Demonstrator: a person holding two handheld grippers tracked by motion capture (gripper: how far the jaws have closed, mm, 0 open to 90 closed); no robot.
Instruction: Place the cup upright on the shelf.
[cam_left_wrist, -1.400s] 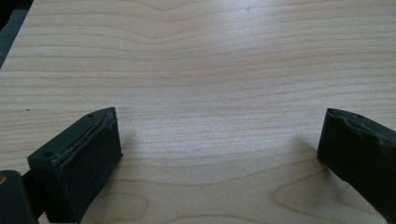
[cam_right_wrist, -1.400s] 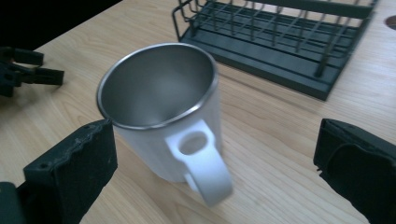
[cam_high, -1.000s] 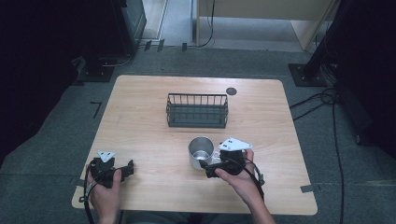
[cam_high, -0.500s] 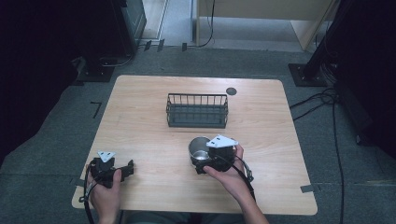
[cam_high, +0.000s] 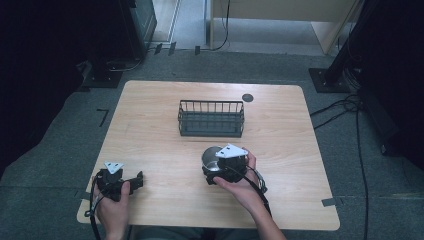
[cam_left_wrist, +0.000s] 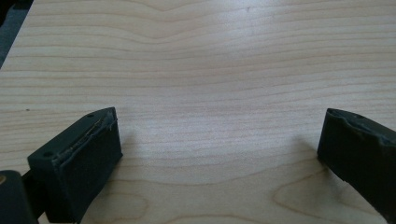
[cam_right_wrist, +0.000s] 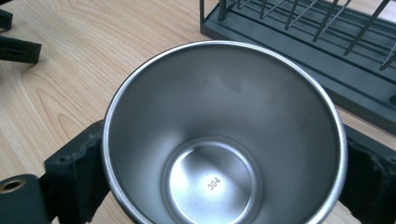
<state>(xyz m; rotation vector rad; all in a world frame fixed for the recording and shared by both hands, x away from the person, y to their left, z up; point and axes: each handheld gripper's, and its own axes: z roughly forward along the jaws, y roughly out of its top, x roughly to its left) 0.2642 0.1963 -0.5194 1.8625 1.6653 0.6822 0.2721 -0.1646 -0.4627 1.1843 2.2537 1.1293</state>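
A stainless steel cup (cam_high: 210, 156) stands upright on the wooden table (cam_high: 150, 130), in front of the rack. My right gripper (cam_high: 215, 168) reaches it from the right. In the right gripper view the cup (cam_right_wrist: 224, 140) is empty, and both black jaws press against its sides, so the gripper (cam_right_wrist: 224, 179) is shut on it. My left gripper (cam_high: 137, 180) rests near the table's front left corner, pointing right. In its own view the left gripper (cam_left_wrist: 219, 144) stands wide open over bare wood.
A black wire rack (cam_high: 211, 120) stands empty at the table's middle, just behind the cup, and shows close by in the right gripper view (cam_right_wrist: 327, 42). A small dark disc (cam_high: 247, 97) lies near the far edge. Cables trail on the floor at the right.
My right gripper has moved left from beside the cup until its jaws took hold of the cup. The left gripper has stayed put.
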